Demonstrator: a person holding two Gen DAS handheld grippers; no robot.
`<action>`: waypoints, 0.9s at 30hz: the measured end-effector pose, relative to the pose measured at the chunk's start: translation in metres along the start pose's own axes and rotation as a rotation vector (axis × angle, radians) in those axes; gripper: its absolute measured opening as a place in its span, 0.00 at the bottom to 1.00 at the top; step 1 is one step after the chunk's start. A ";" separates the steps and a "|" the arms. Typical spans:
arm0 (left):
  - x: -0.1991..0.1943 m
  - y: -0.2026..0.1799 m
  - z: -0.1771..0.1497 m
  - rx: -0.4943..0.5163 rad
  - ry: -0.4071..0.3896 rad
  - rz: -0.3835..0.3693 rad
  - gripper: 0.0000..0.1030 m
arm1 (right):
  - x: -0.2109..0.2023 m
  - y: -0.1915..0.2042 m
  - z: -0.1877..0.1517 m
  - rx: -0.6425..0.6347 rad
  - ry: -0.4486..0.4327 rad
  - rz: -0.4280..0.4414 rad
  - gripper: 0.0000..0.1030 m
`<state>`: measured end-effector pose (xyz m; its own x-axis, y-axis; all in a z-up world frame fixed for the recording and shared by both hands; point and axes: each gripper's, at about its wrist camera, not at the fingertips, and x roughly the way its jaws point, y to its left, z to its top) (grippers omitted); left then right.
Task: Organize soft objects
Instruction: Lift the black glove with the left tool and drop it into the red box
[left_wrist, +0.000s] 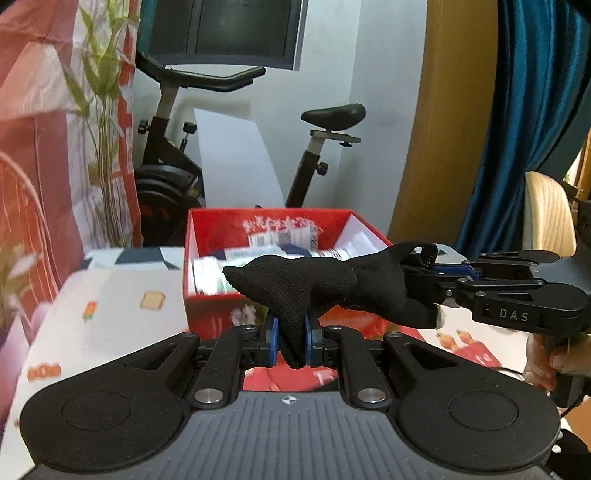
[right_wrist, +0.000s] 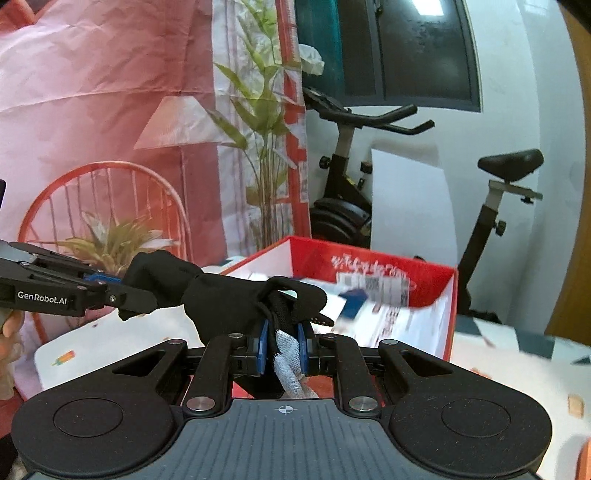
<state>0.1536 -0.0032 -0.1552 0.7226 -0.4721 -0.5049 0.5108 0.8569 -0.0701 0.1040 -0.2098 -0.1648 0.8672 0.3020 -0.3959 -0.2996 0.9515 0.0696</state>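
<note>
From my left wrist, my left claw (left_wrist: 291, 341) is pinched narrow on one end of a black glove (left_wrist: 295, 284), the knit cuff caught between my blue pads (left_wrist: 274, 338). The glove stretches away to the right, where my right claw (left_wrist: 424, 277) grips its other end. Both hold it up off the surface (left_wrist: 110, 325), which has a white cloth printed with small pictures. Just beyond the glove sits a red box (left_wrist: 207, 314), open on top, with packets inside that are too blurred to read. A hand (left_wrist: 546, 365) wraps the right claw's handle at the near right. Far behind stand an exercise bike (left_wrist: 314, 147) and a blue curtain (left_wrist: 532, 110)

From my right wrist, my right claw (right_wrist: 282, 347) is closed narrow on the glove (right_wrist: 229, 295), with a grey fingertip patch showing between the pads (right_wrist: 263, 345). The glove runs left to my left claw (right_wrist: 110, 286), which clamps the far end. The red box (right_wrist: 424, 295) lies beyond and to the right of the glove. A pink backdrop (right_wrist: 110, 92) with a printed chair fills the far left
</note>
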 end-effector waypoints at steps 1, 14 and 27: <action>0.003 0.000 0.003 -0.001 0.001 0.002 0.14 | 0.004 -0.002 0.004 -0.003 -0.002 -0.003 0.15; 0.048 0.020 0.026 -0.035 0.007 0.007 0.14 | 0.060 -0.027 0.028 -0.048 0.045 -0.034 0.15; 0.123 0.051 0.049 -0.126 0.065 0.018 0.14 | 0.128 -0.057 0.043 0.009 0.102 -0.087 0.14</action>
<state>0.2912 -0.0278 -0.1783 0.6975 -0.4451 -0.5616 0.4321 0.8864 -0.1659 0.2495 -0.2230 -0.1800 0.8449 0.2109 -0.4916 -0.2209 0.9745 0.0385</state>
